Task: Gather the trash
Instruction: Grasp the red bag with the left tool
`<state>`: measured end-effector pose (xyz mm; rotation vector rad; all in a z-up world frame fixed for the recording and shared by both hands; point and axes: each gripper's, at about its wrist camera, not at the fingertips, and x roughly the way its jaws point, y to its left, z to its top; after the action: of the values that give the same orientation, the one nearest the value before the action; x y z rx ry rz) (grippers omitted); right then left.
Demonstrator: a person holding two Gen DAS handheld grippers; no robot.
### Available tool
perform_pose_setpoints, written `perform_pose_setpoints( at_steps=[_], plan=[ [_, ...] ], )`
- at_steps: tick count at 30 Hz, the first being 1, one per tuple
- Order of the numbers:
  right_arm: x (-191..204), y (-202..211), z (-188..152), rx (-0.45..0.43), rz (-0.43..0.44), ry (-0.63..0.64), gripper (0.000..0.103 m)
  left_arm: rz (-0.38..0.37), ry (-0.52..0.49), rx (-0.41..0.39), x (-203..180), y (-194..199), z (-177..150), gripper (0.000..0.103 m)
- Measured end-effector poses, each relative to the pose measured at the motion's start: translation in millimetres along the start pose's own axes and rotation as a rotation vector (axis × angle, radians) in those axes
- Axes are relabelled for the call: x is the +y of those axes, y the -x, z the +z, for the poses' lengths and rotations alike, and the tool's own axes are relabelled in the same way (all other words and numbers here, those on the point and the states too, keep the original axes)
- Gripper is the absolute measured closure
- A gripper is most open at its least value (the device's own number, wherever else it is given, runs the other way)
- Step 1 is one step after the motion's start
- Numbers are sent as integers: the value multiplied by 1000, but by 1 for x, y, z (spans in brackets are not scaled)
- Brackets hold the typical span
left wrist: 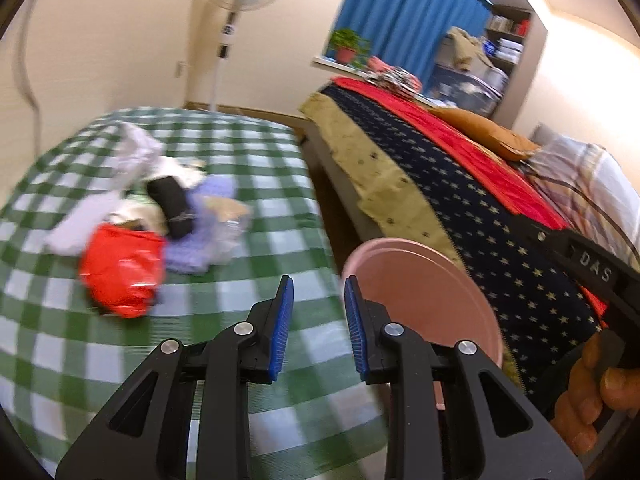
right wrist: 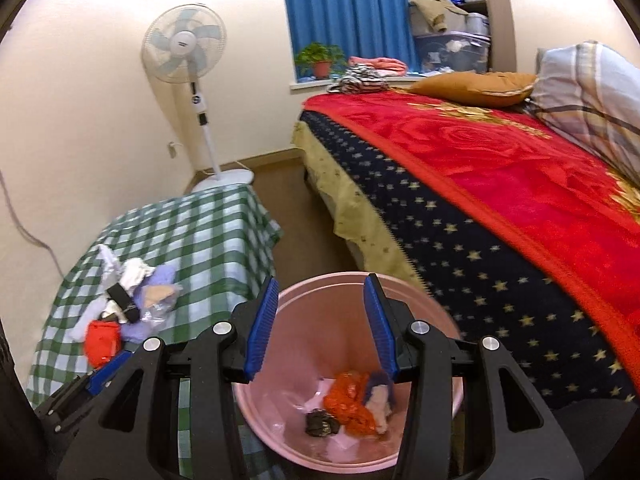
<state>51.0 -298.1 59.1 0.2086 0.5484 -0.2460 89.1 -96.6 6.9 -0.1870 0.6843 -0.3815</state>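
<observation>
A heap of trash lies on the green-checked tablecloth: a red plastic bag, a black wrapper, white tissue and a lilac cloth. My left gripper hovers over the cloth near its right edge, open and empty. A pink bin stands between table and bed; inside lie an orange bag, a dark crumpled scrap and paper. My right gripper hangs above the bin mouth, open with nothing between its fingers. The same heap shows to its left.
A bed with a red blanket and starred navy cover runs along the right. A standing fan is in the corner behind the table. A hand holding the right gripper shows in the left wrist view.
</observation>
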Motion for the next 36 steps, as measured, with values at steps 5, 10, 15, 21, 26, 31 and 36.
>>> perform_pose_setpoints(
  at_steps=[5, 10, 15, 21, 26, 31, 36],
  plan=[
    [18, -4, -7, -1, 54, 27, 58, 138, 7, -78, 24, 19, -5, 72],
    [32, -11, -12, 6, 102, 33, 58, 248, 31, -86, 49, 16, -7, 69],
    [42, -23, -16, 23, 138, 28, 58, 322, 90, -96, 76, 16, -5, 47],
    [54, -37, -21, 42, 167, 32, 58, 364, 141, -71, 94, 6, -2, 24],
    [63, -48, -24, 62, 194, 41, 58, 389, 92, -29, 93, -10, 3, 14],
    [71, -55, -28, 79, 214, 56, 58, 405, 71, 22, 96, -24, 6, 14],
    [78, -62, -31, 93, 225, 65, 58, 412, 91, 65, 102, -35, 4, 14]
  ],
)
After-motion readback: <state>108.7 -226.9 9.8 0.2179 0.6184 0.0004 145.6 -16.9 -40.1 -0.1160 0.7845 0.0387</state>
